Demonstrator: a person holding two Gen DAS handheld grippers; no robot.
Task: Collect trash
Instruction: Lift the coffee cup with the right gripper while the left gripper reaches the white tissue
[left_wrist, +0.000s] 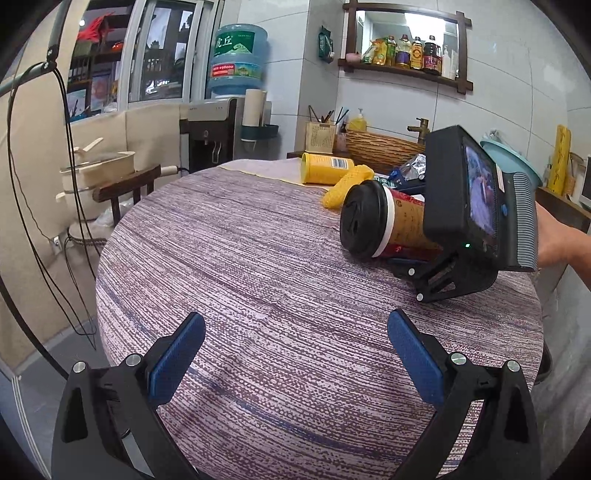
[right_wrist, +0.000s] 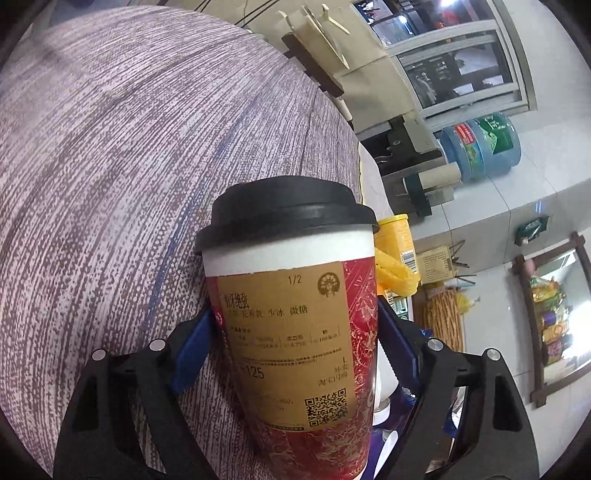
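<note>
Right gripper (right_wrist: 295, 339) pads hugging both sides of the paper cup (right_wrist: 291, 332) (black lid on), tipped sideways above the striped tablecloth (right_wrist: 110, 147). Left gripper (left_wrist: 295, 354) spread wide, nothing between. Beyond: yellow can (left_wrist: 325, 168) lying flat.

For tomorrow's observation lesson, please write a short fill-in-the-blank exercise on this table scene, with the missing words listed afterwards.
1. The paper cup has a ____ lid.
2. The cup lies on its ____ on the tablecloth.
3. The cup sits between the jaws of the ____ gripper.
4. Between the jaws of the left gripper there is ____.

Missing words: black; side; right; nothing
</note>
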